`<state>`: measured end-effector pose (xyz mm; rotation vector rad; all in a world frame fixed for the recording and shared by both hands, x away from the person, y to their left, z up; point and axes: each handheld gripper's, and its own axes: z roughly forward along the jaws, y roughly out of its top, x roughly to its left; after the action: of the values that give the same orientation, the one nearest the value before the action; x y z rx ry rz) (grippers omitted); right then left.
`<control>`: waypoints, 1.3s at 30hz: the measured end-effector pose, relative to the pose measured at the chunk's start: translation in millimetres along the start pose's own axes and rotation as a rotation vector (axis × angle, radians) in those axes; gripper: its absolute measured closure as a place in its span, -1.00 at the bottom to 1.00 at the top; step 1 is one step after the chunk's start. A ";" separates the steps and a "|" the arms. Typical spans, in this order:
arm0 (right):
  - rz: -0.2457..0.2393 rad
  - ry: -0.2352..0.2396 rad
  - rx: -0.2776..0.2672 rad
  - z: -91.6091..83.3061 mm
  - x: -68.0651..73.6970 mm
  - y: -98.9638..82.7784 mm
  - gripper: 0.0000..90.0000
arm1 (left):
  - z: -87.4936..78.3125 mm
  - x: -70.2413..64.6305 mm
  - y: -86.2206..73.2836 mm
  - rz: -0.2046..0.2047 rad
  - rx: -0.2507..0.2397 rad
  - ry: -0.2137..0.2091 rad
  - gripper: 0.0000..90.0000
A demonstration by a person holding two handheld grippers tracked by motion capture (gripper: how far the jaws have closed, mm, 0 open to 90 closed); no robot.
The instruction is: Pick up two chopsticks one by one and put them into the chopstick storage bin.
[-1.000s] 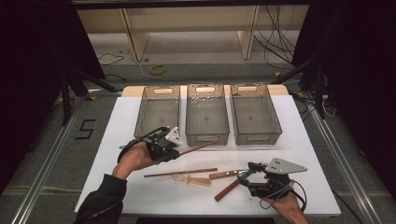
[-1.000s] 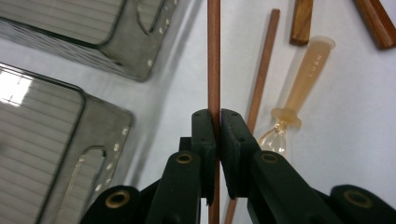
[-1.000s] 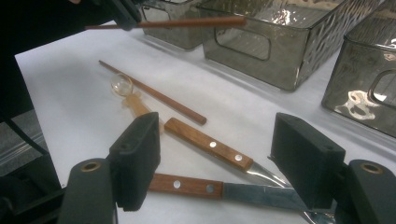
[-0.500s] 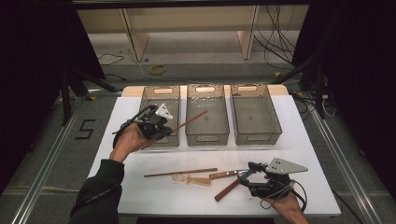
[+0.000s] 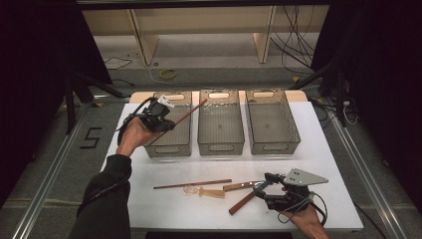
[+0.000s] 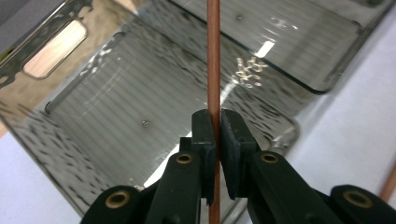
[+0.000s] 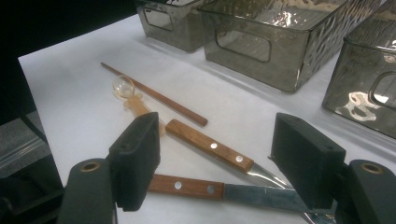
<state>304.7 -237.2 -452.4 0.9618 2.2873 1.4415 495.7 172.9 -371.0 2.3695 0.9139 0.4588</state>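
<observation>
My left gripper [image 5: 169, 122] [image 6: 215, 128] is shut on a thin brown chopstick [image 5: 191, 110] [image 6: 213, 56] and holds it in the air over the left grey bin [image 5: 166, 149] [image 6: 93, 107], which looks empty. The stick's free end points toward the middle bin [image 5: 220, 144]. Near the table's front right, my right gripper [image 5: 261, 189] [image 7: 215, 154] stands open just above two wooden-handled knives [image 7: 210, 145] [image 7: 187, 185] [image 5: 241, 201], gripping nothing. A second chopstick [image 5: 191, 184] [image 7: 154, 95] and a clear plastic spoon [image 5: 201, 190] [image 7: 123, 86] lie beside the knives.
Three translucent grey bins stand in a row at the back of the white table [image 5: 149, 209]; the right bin [image 5: 272, 142] is empty. Beyond the table are cables and shelf legs on the floor.
My left hand has lifted the chopstick from the table's front area and carried it up and away to above the left bin. The right gripper has stayed still.
</observation>
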 end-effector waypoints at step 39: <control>0.004 0.007 0.003 0.4 -0.8 -0.5 -0.26 | 32.3 47.9 -15.4 -0.268 0.004 0.035 0.87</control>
<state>305.3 -237.6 -453.1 0.9650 2.2945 1.4452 537.7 203.6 -400.3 2.2056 1.2283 0.3923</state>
